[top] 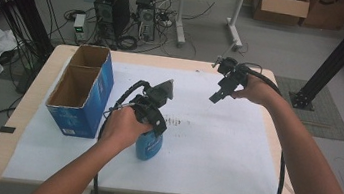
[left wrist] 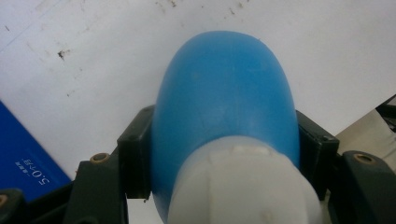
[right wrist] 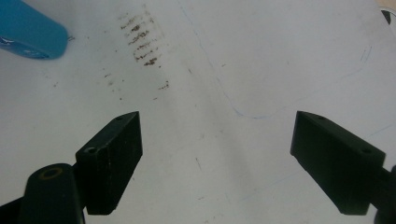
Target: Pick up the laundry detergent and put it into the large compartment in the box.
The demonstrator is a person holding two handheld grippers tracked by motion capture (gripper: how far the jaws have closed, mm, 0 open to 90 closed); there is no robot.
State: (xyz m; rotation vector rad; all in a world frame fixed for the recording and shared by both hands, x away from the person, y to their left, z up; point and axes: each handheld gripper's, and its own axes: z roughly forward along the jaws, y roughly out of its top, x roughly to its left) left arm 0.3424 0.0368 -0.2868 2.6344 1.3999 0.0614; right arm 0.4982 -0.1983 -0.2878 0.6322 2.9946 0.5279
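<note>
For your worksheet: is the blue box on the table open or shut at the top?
Open. The blue box shows bare brown cardboard inside, split by a divider into two compartments; no lid covers it, and both look empty.

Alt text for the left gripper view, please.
The left gripper is clamped on a blue bottle with a white cap, one black jaw on each side, above a stained white sheet. A blue box corner shows at lower left.

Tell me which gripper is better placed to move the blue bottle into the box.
Left. The left gripper already clamps the blue bottle beside the box; the right gripper hangs open, farther off.
</note>
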